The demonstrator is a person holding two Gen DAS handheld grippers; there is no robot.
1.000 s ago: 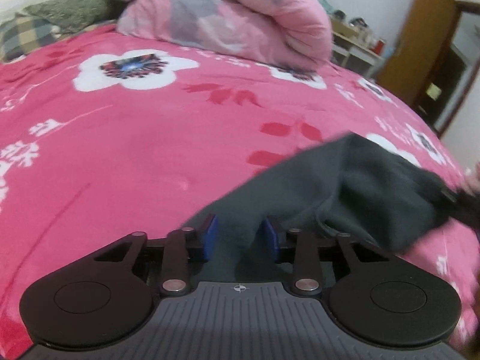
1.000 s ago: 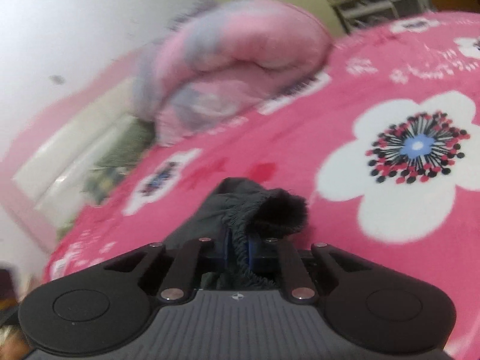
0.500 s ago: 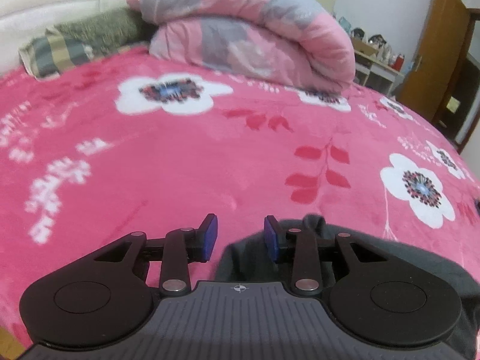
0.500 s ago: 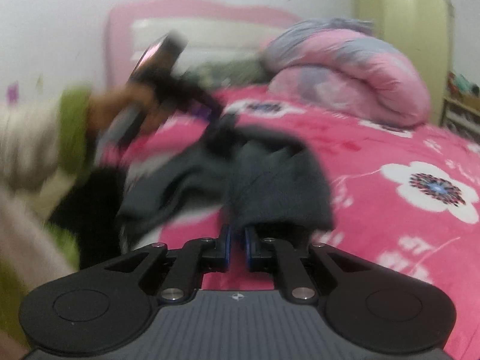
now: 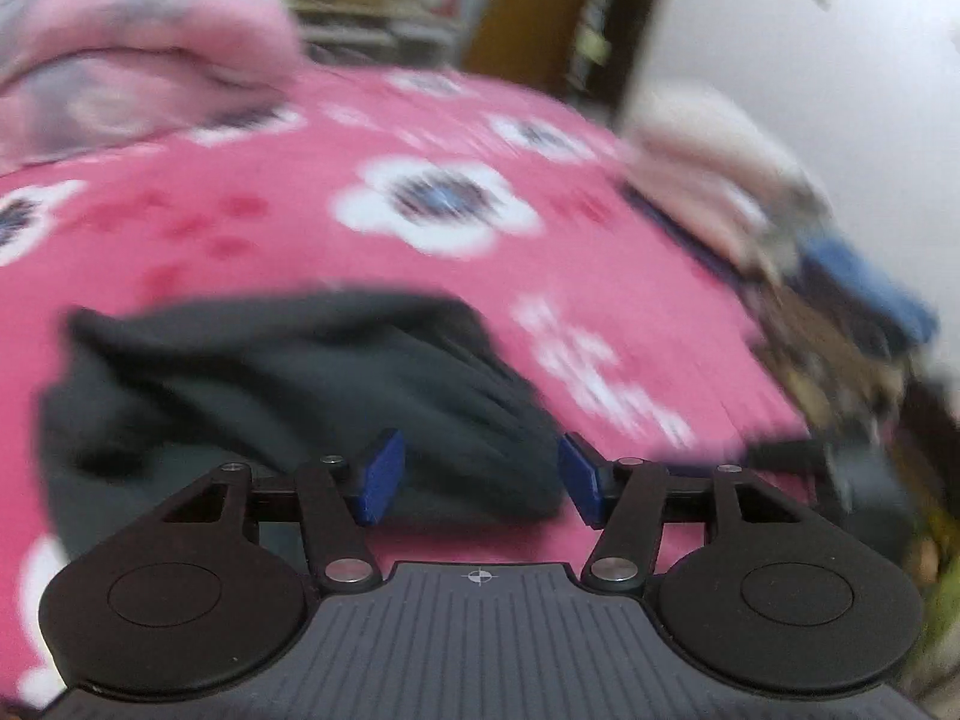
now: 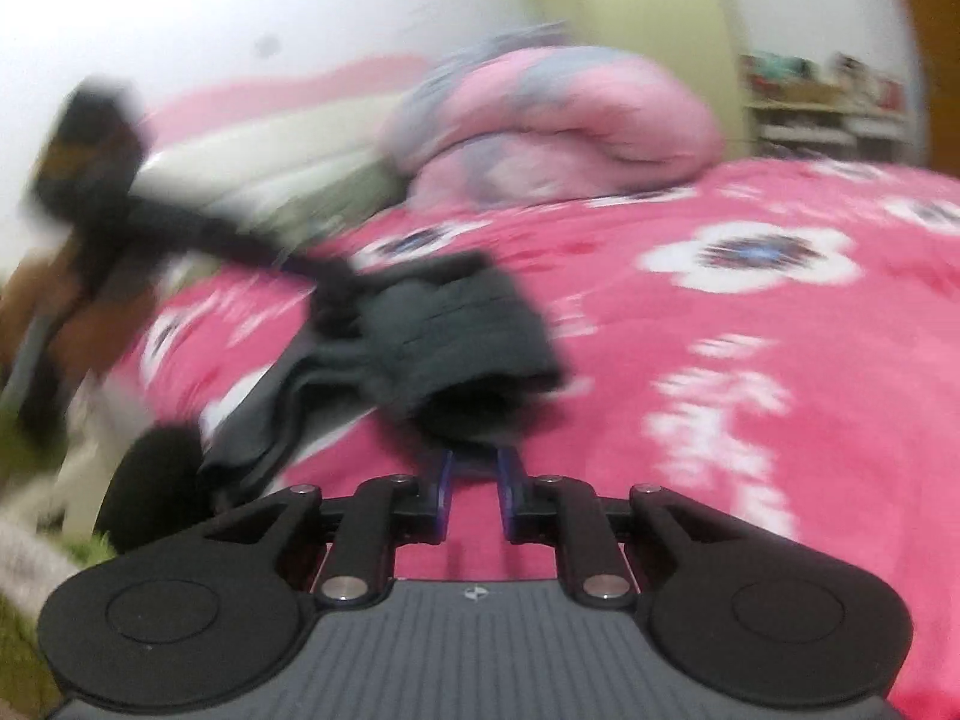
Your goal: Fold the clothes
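Now the dark grey garment (image 5: 288, 396) lies bunched on the pink flowered bedspread (image 5: 252, 228), just ahead of the left tool (image 5: 477, 477). A second ago that tool had the cloth between its blue pads; now its jaws are spreading and stand well apart, the cloth's near edge in the gap but neither pad pressing on it. In the right wrist view the right tool (image 6: 477, 495) has let go as well: half a second ago it was pinched on the fabric, and now its jaws are parting with only bedspread between them, the garment (image 6: 432, 348) lying just beyond its tips. Both releases suggest one fold has been laid down and the hands are free for the next edge, though the blur hides how neat the fold is. A rolled pink quilt (image 6: 558, 120) sits at the head of the bed, and a heap of other clothes (image 5: 750, 210) waits near the far edge. No brand, label or writing can be read.
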